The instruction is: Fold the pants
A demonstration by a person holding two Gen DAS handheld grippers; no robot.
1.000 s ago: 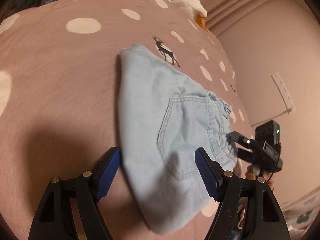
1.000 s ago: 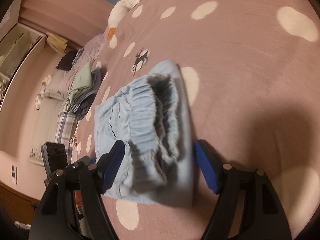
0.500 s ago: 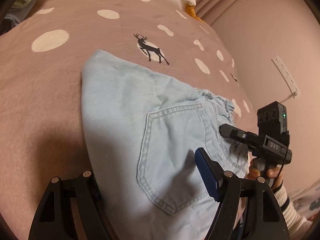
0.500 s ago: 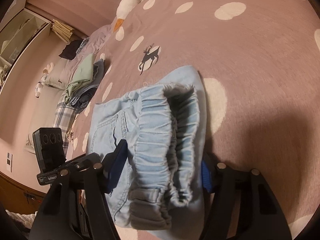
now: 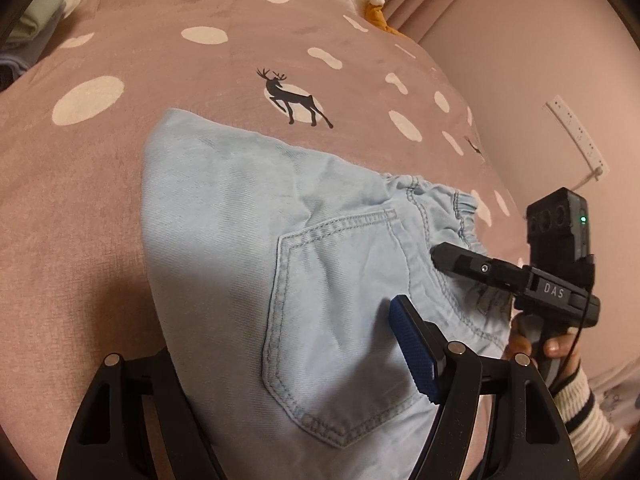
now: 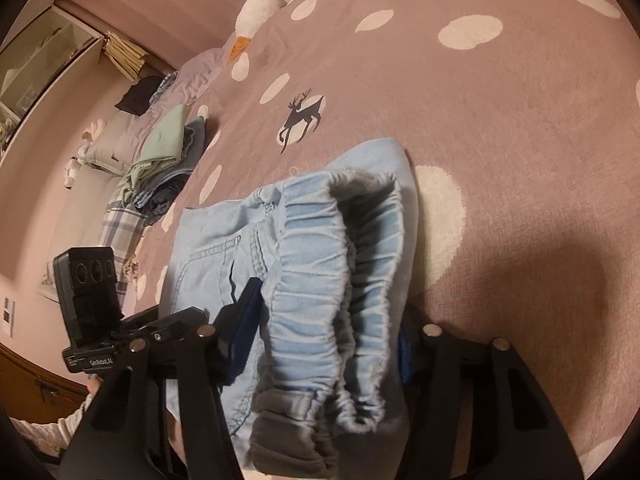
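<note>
Left wrist view showed the pants (image 5: 256, 240) folded small on the bed (image 5: 80, 184), the left gripper (image 5: 280, 364) straddling one end, apparently unclosed. The right gripper (image 6: 320, 332) bracketed the waistband (image 6: 332, 264). Both should pinch every layer before lifting.

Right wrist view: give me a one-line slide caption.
Right gripper straddles the gathered elastic waistband of folded light-blue denim pants on a pink polka-dot bedspread, left gripper alongside.
</note>
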